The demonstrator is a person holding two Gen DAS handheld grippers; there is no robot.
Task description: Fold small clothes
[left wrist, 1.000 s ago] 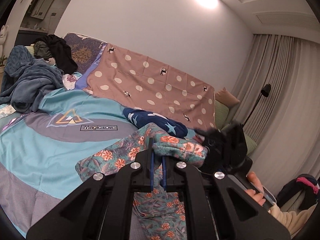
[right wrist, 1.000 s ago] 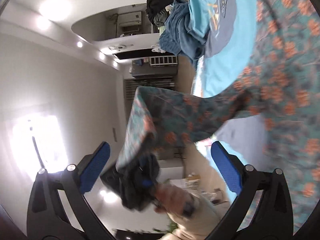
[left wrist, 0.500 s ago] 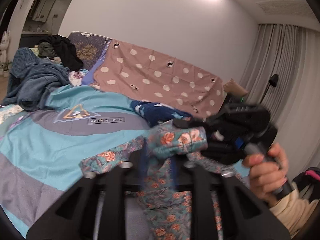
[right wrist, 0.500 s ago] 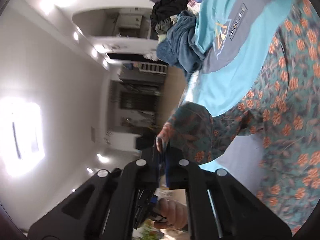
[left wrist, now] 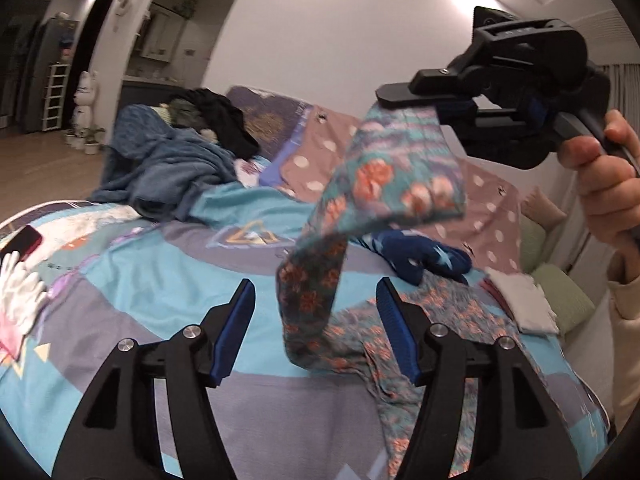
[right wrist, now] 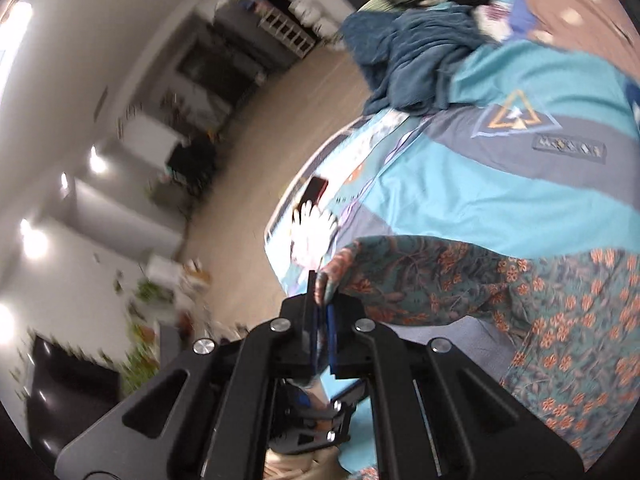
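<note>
Currently the floral garment [left wrist: 396, 184] is part lifted, part lying on the bed [left wrist: 168, 300]. The right claw [right wrist: 322, 312] has its blue pads pressed together on one edge of the cloth; from the left wrist view that claw sits high at upper right, with the pinched fabric hanging down from it in a twisted strip to the bedspread, where the rest of the garment lies crumpled. The left claw [left wrist: 314, 330] is spread wide and holds nothing; the hanging strip passes between and beyond its two fingers without touching them, as far as can be told.

Step in hand, as judged: raising and straightening the piece before a fold, with only one corner secured. No fold is visible yet.

Next move calls for: the left claw to take a second edge or corner of the hanging strip, so the cloth can be stretched flat between two grips and laid down. Fabric is thin and limp; it will twist if pulled from one point only.

Other items: navy star-print garment [left wrist: 420, 258] lying just behind the floral one; white gloves [left wrist: 18, 298] and a red phone [left wrist: 24, 242] at the bed's left edge; a blue blanket [left wrist: 168, 168] heaped farther back.

Writing: a label patch [right wrist: 570, 146] on the bedspread carries text, too blurred to read. No brand legible.
</note>
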